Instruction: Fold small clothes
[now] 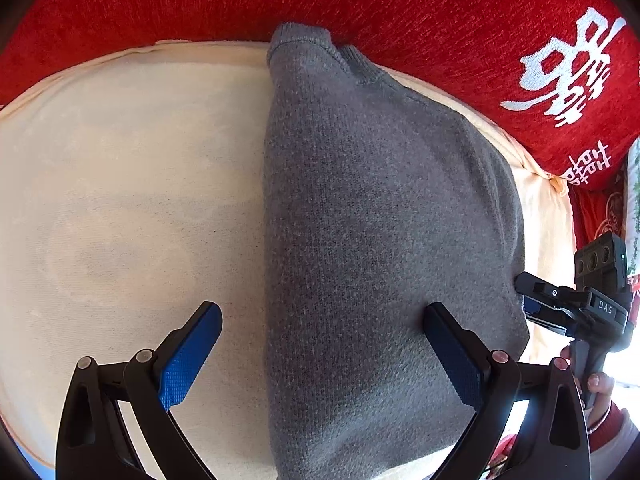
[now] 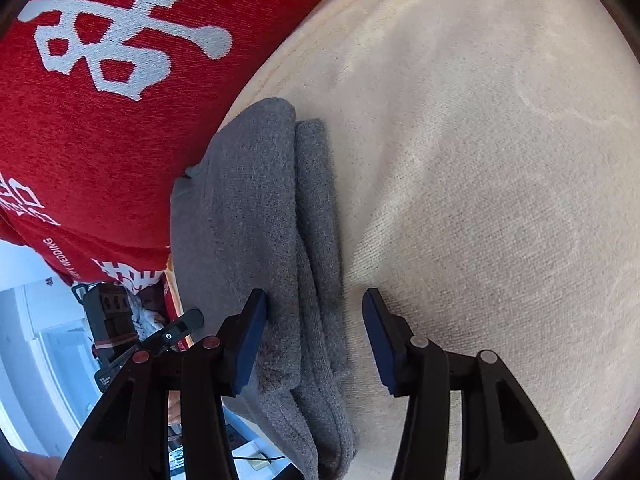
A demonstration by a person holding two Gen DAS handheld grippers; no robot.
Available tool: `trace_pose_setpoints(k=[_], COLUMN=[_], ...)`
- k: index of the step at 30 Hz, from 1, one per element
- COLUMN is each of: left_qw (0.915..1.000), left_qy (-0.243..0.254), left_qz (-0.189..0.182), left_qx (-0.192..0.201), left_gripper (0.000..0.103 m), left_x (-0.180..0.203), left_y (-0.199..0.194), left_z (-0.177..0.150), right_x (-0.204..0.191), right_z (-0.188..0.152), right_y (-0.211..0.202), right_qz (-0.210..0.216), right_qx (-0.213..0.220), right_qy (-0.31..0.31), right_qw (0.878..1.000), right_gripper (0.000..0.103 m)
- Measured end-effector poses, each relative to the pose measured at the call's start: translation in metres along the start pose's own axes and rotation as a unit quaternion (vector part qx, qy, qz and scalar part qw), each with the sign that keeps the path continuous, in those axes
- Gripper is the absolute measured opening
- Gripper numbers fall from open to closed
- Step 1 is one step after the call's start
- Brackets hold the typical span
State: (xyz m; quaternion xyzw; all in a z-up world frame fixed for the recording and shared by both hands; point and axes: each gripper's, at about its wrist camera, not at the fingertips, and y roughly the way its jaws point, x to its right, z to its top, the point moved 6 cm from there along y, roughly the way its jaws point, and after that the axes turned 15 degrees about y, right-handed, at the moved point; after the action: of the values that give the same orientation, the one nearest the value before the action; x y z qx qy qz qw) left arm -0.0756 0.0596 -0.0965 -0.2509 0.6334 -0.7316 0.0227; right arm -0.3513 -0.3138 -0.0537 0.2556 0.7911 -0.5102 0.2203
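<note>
Looking like a home, a living room or bedroom. A cream plush cushion (image 1: 120, 184) is serving as the work surface; a red chenille pillow (image 1: 360, 4) with white woven double-happiness characters and the words "HAPPY WEDDING" is lying right against its far edge. Past the cushion's edge, a white panelled door or window frame (image 2: 44, 344) is showing in daylight.

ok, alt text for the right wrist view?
A folded grey knit garment lies on a cream cushion, its edge between the open right gripper fingers. A red cover with white characters lies beyond.
</note>
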Motion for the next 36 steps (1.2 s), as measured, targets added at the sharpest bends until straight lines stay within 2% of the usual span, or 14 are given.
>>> trace_pose_setpoints(k=[10, 17, 21, 26, 28, 30, 31, 33, 36], left_qw=[0.9999, 0.9982, 0.9983, 0.9984, 0.9987, 0.9987, 0.9985, 0.9975, 0.9957], left_qy=[0.009, 0.026, 0.037, 0.034, 0.031, 0.03, 0.032, 0.039, 0.043], left_qz=[-0.004, -0.052, -0.042, -0.044, -0.039, -0.042, -0.044, -0.053, -0.073], left_qx=[-0.003, -0.011, -0.014, -0.012, -0.008, 0.006, 0.01, 0.025, 0.037], left_gripper=[0.101, 0.101, 0.101, 0.101, 0.094, 0.079, 0.074, 0.056, 0.047], left_x=[0.011, 0.025, 0.034, 0.035, 0.032, 0.031, 0.029, 0.028, 0.027], left_y=[0.007, 0.022, 0.027, 0.027, 0.024, 0.018, 0.016, 0.006, -0.006], left_z=[0.004, 0.009, 0.015, 0.016, 0.015, 0.014, 0.014, 0.01, 0.007], right_x=[-0.004, -0.002, -0.012, -0.025, -0.023, -0.021, -0.022, -0.029, -0.041], right_z=[-0.005, -0.004, -0.002, -0.004, -0.005, -0.009, -0.012, -0.02, -0.031], right_y=[0.01, 0.015, 0.023, 0.036, 0.036, 0.033, 0.031, 0.026, 0.02], right_qz=[0.021, 0.062, 0.075, 0.079, 0.068, 0.077, 0.086, 0.1, 0.119], right_qx=[-0.019, -0.043, -0.05, -0.047, -0.038, -0.036, -0.035, -0.033, -0.034], right_qy=[-0.005, -0.008, -0.021, -0.019, -0.009, 0.005, 0.011, 0.008, 0.01], right_qw=[1.0, 0.997, 0.996, 0.996, 0.997, 0.996, 0.996, 0.994, 0.992], right_gripper=[0.054, 0.055, 0.058, 0.058, 0.05, 0.033, 0.032, 0.03, 0.029])
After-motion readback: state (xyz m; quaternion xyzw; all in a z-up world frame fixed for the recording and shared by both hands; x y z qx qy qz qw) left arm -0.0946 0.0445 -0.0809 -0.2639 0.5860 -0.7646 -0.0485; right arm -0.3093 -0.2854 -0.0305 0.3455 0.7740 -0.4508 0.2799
